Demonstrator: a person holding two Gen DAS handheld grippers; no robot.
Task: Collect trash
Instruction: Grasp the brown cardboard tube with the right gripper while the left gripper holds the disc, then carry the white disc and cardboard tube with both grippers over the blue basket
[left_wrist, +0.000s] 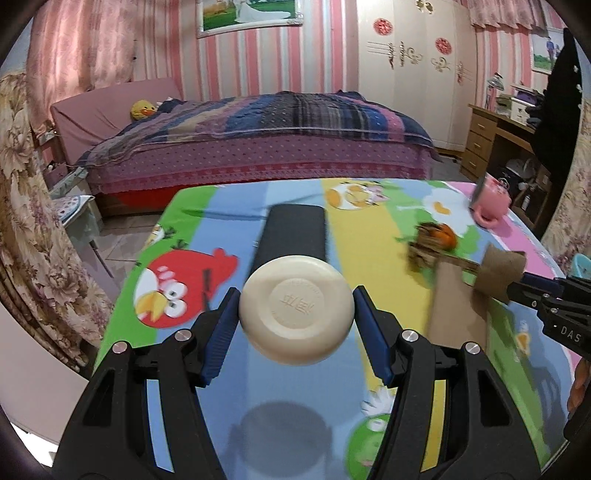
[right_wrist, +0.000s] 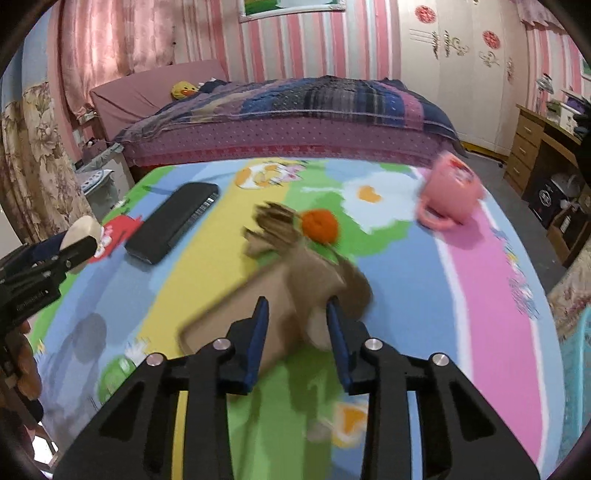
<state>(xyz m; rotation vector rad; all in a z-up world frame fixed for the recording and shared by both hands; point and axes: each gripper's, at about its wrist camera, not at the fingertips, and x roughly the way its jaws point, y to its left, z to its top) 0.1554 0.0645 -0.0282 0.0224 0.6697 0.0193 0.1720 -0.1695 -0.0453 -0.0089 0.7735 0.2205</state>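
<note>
My left gripper (left_wrist: 295, 314) is shut on a round cream soap bar (left_wrist: 295, 308) and holds it above the cartoon-print table (left_wrist: 373, 236). It also shows at the left of the right wrist view (right_wrist: 79, 236). My right gripper (right_wrist: 297, 314) is shut on a torn piece of brown cardboard (right_wrist: 295, 280), lifted slightly and blurred with motion. In the left wrist view the right gripper (left_wrist: 517, 286) holds the cardboard (left_wrist: 461, 295) at the right. An orange peel (right_wrist: 320, 225) lies just beyond the cardboard.
A black remote-like bar (right_wrist: 173, 221) lies at the left middle of the table. A pink mug (right_wrist: 450, 192) lies tipped at the far right. A bed (right_wrist: 295, 110) stands behind the table, a wooden desk (right_wrist: 535, 140) at the right.
</note>
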